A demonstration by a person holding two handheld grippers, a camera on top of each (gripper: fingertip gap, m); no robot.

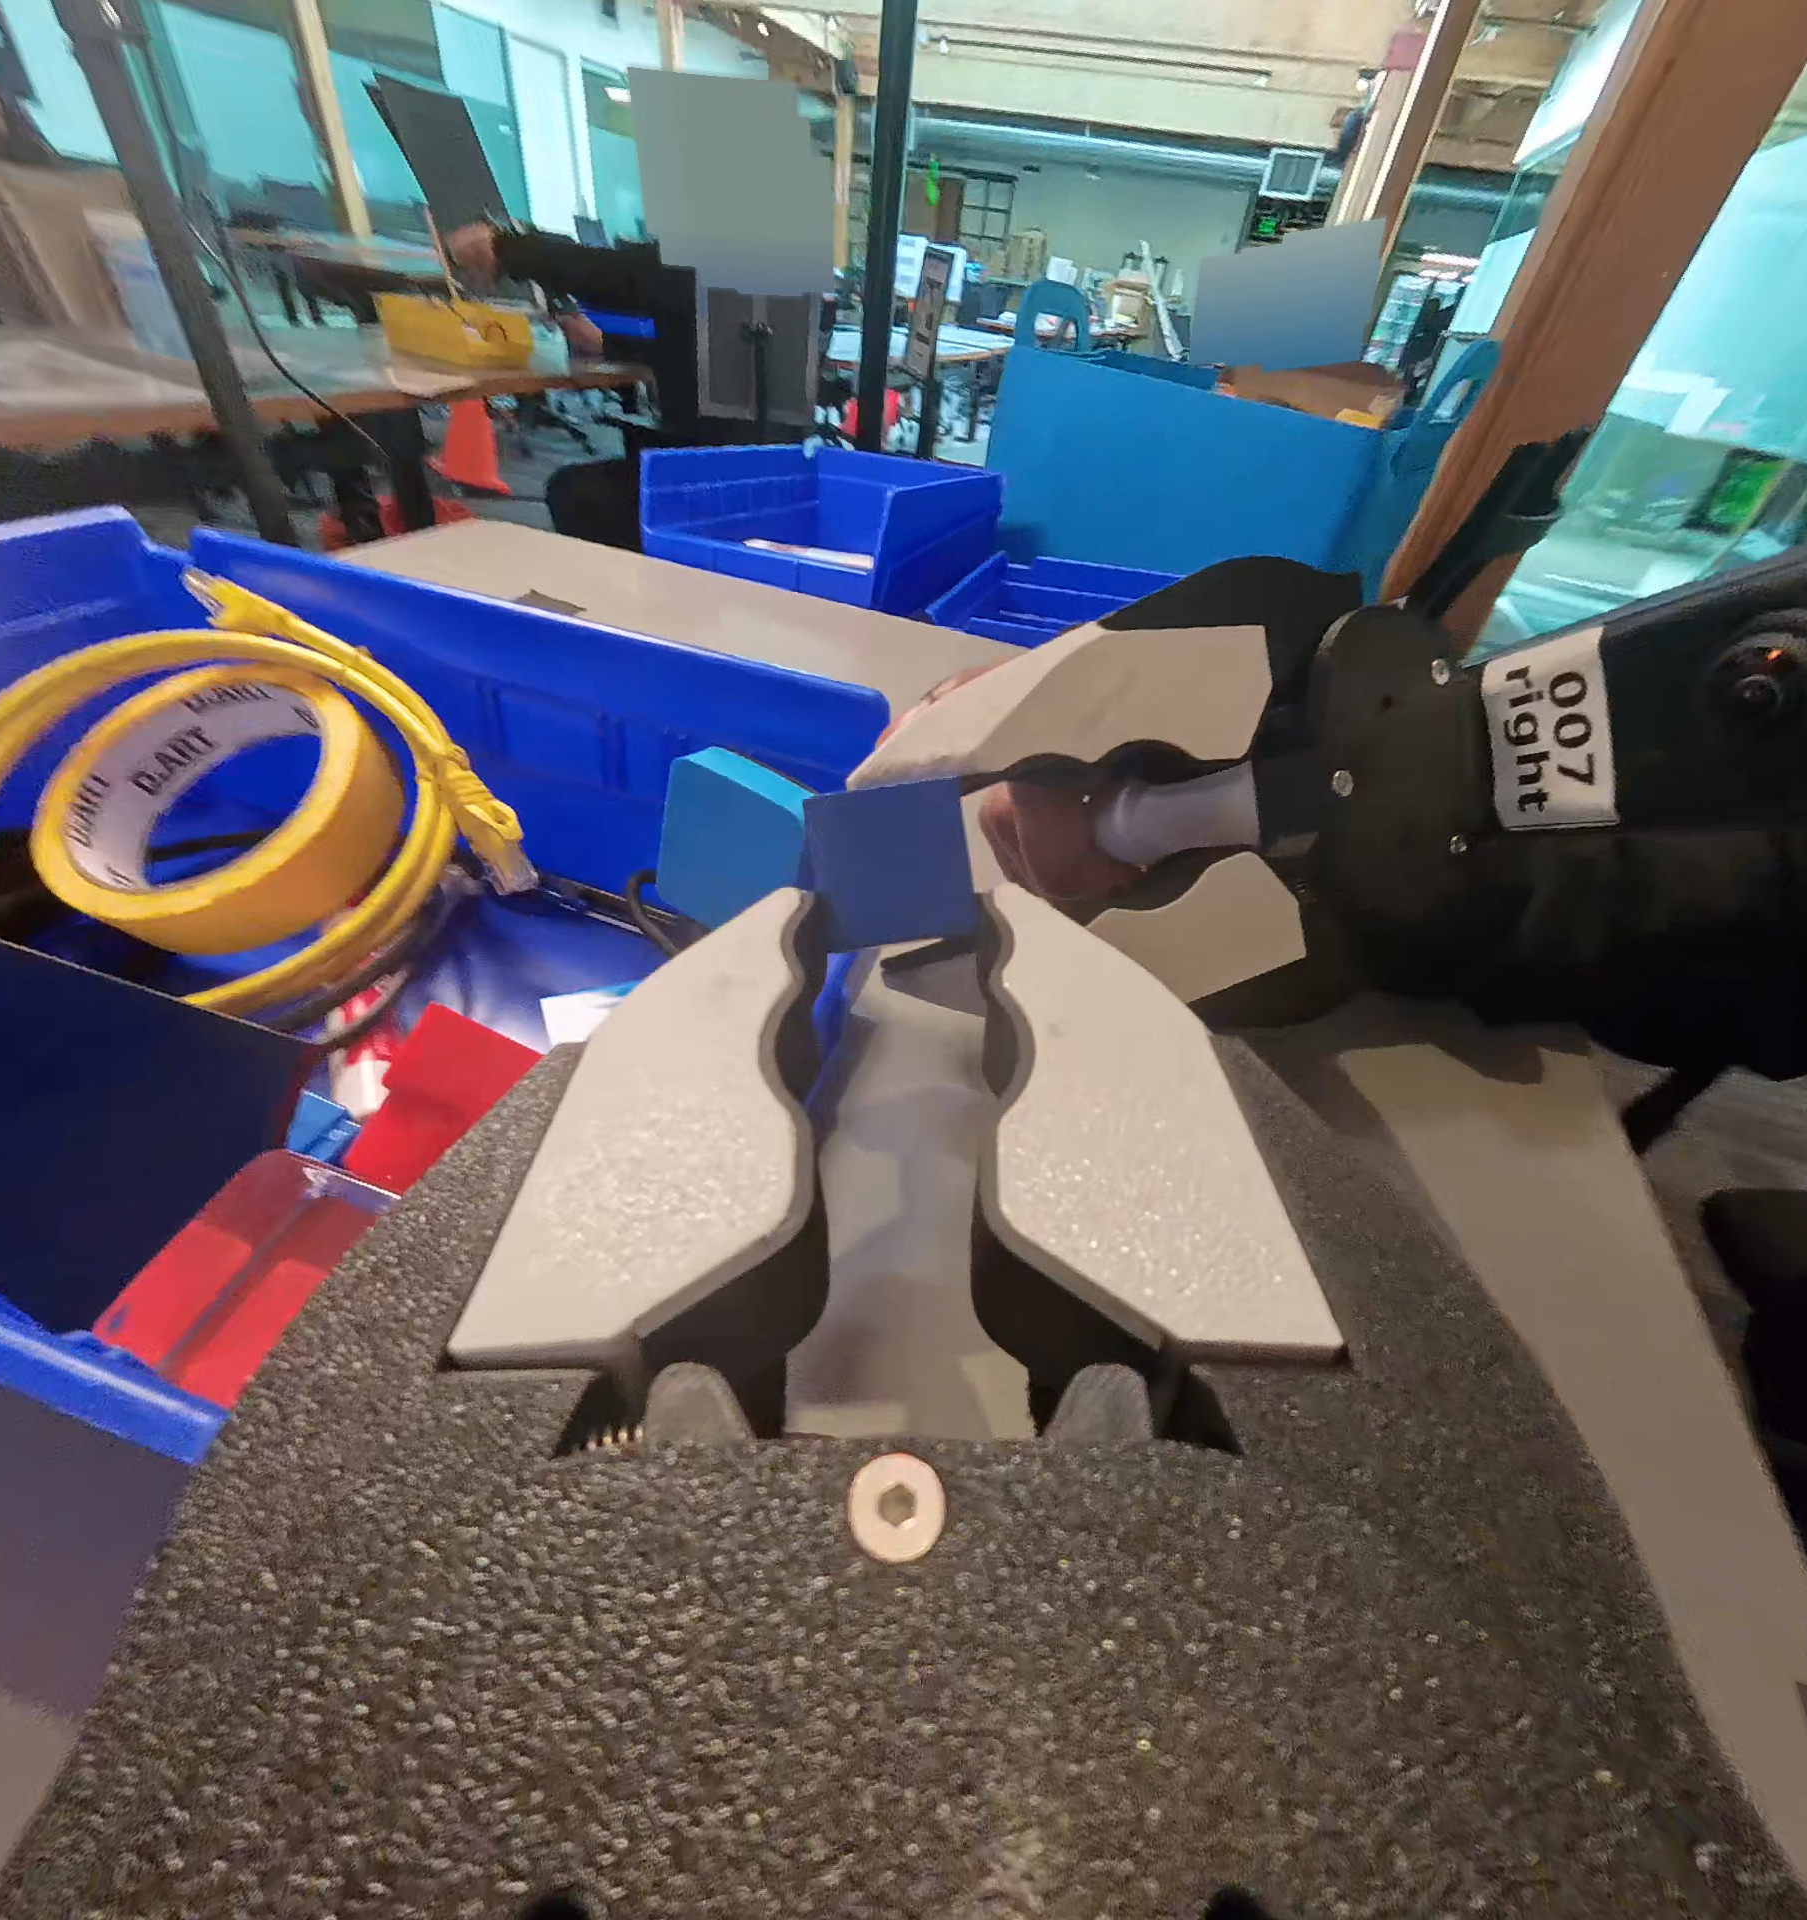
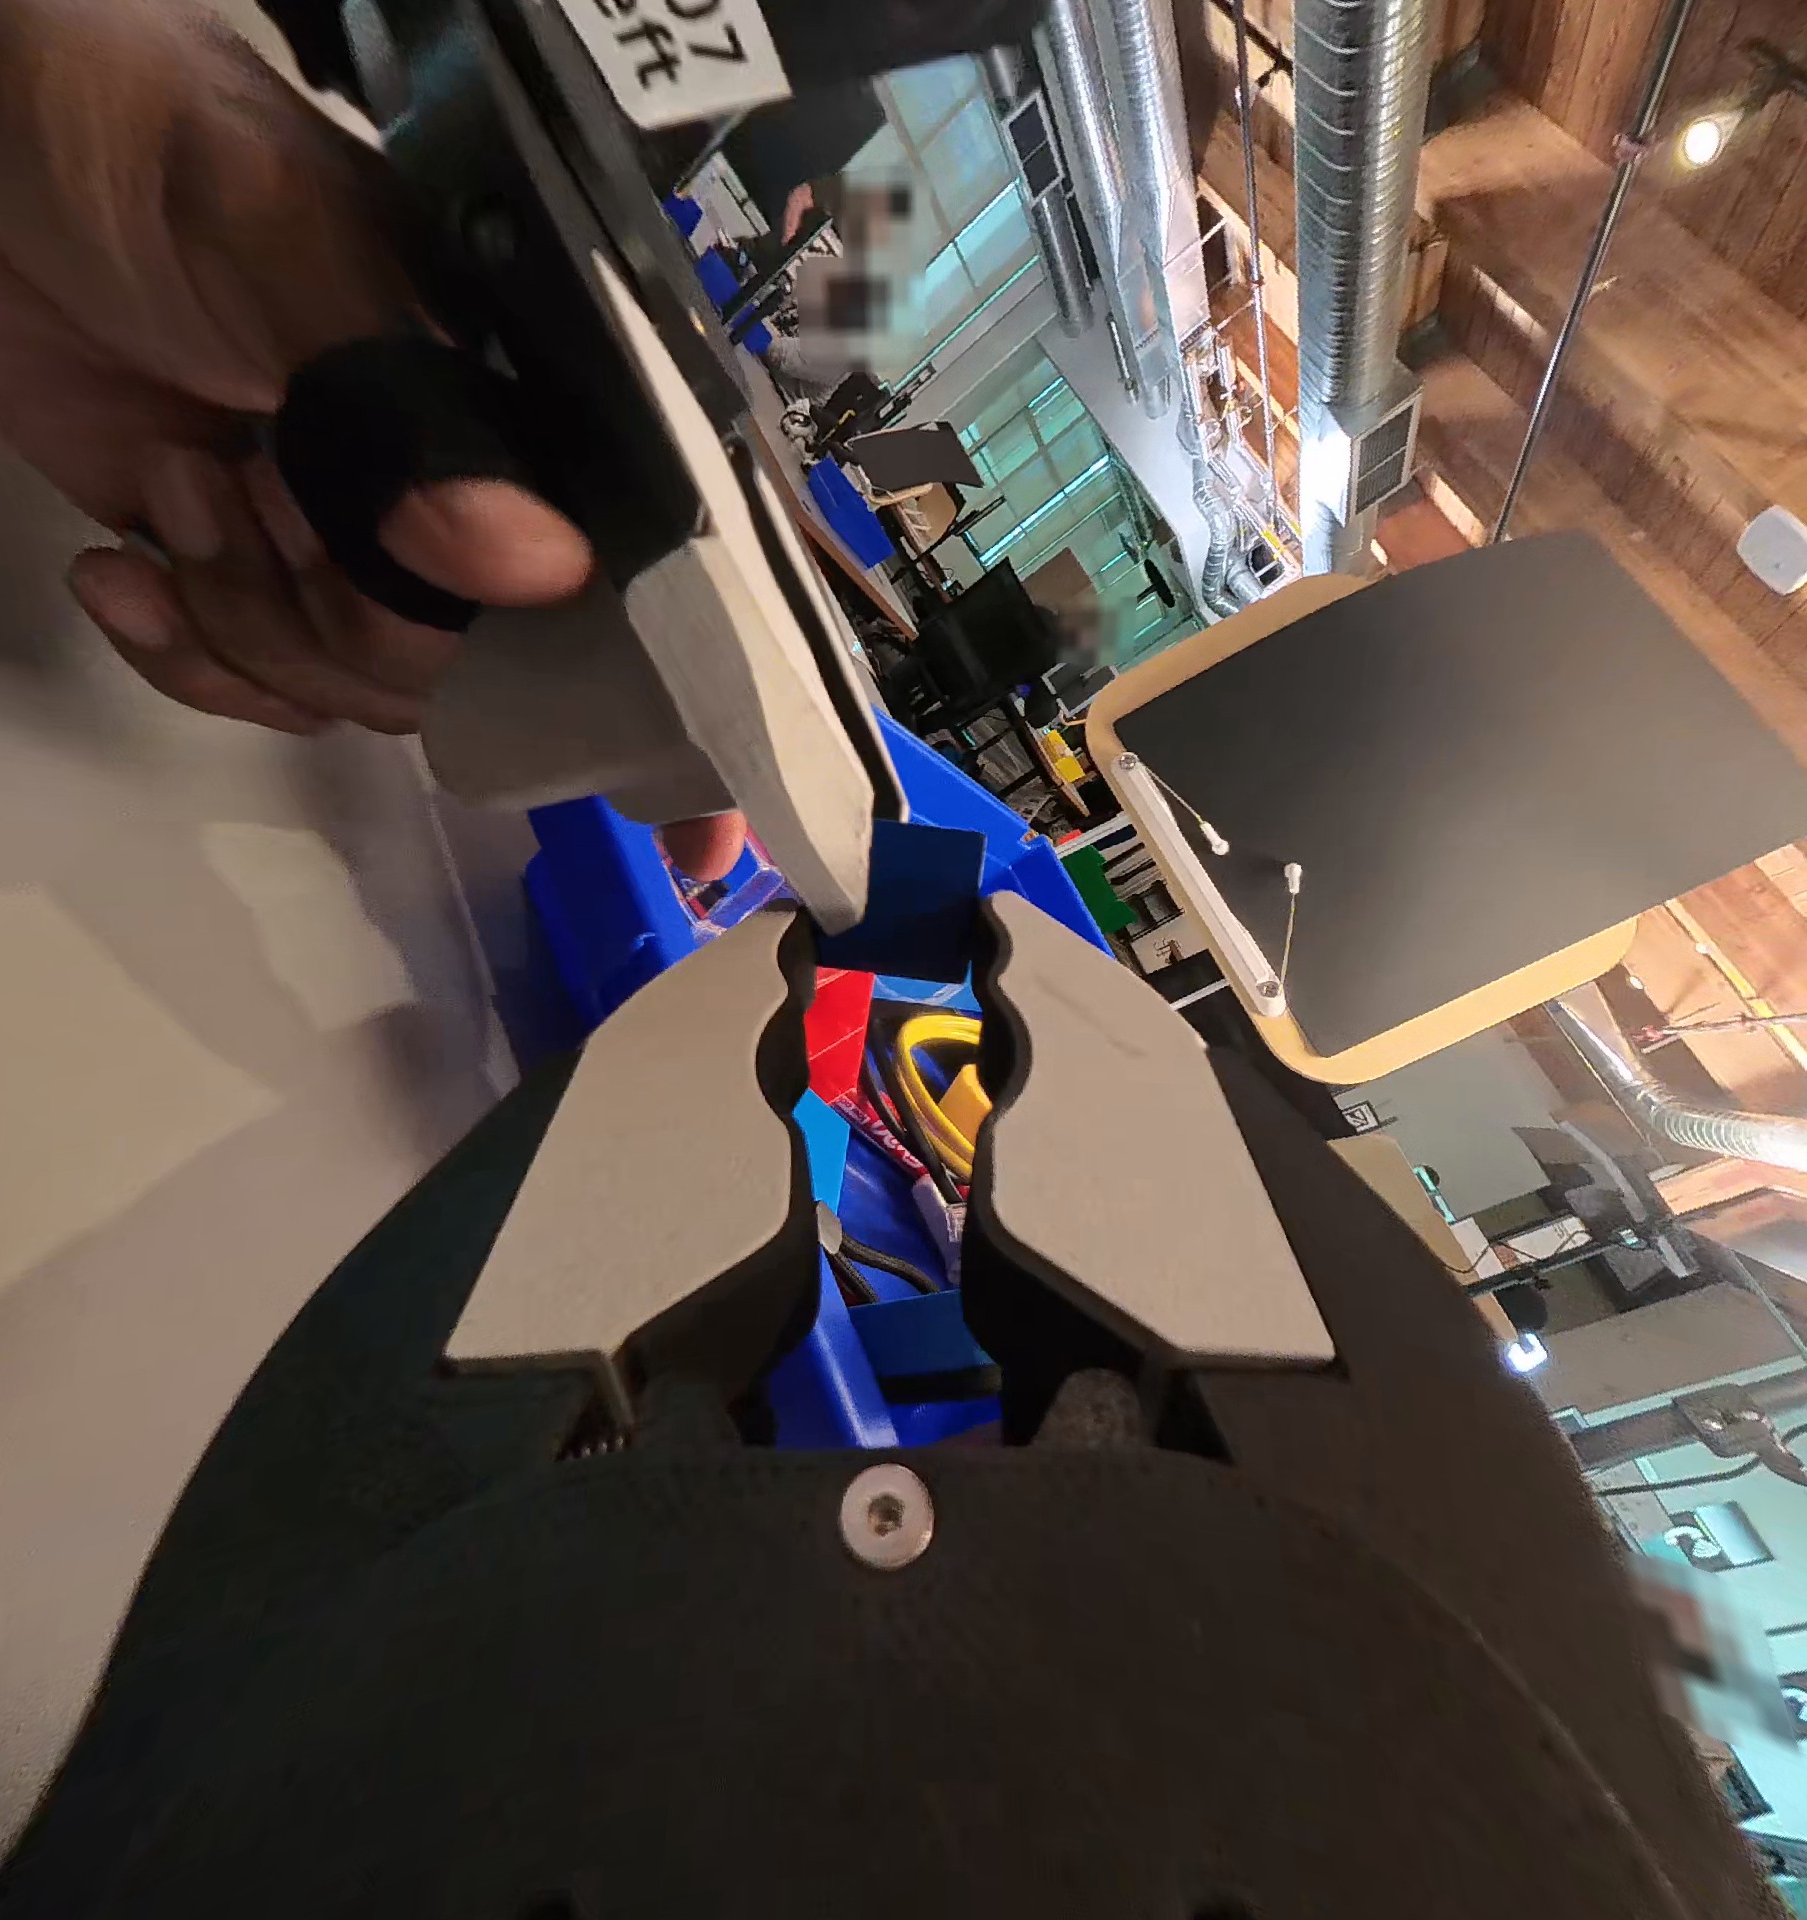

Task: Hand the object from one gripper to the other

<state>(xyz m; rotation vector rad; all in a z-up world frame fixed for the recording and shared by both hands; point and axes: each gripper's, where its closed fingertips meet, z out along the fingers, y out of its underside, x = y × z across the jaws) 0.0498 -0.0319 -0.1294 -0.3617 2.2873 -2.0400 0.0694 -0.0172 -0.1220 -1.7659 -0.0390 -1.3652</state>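
In the left wrist view, my left gripper [image 1: 894, 925] has its two grey fingers closed on the lower part of the blue block [image 1: 888, 862], which sits right at their tips, a little tilted. From my right side the right gripper [image 1: 966, 842] comes in across, one grey finger lying over the top of the block and the other below it; the hand [image 1: 1044, 847] that holds it shows between them. To the left of my fingers, lower down, there is a blue bin [image 1: 525, 686] with a roll of yellow tape [image 1: 224, 810], a yellow cable [image 1: 431, 769] and some red pieces [image 1: 431, 1081]. In the right wrist view, my right gripper [image 2: 894, 935] has the block [image 2: 914, 899] between its fingertips, both pads seem to touch its sides, and one finger of the left gripper [image 2: 837, 831] presses on the block from above on the left. So both tools appear to grip the block at once, each only with the very tips. I judge the risk is here: if the giving gripper opens before the other holds firmly, the block can slip and fall into the bin just below. Also, because the block is tilted and held near its edges, a pull in a slightly wrong direction could twist it out of both grips.
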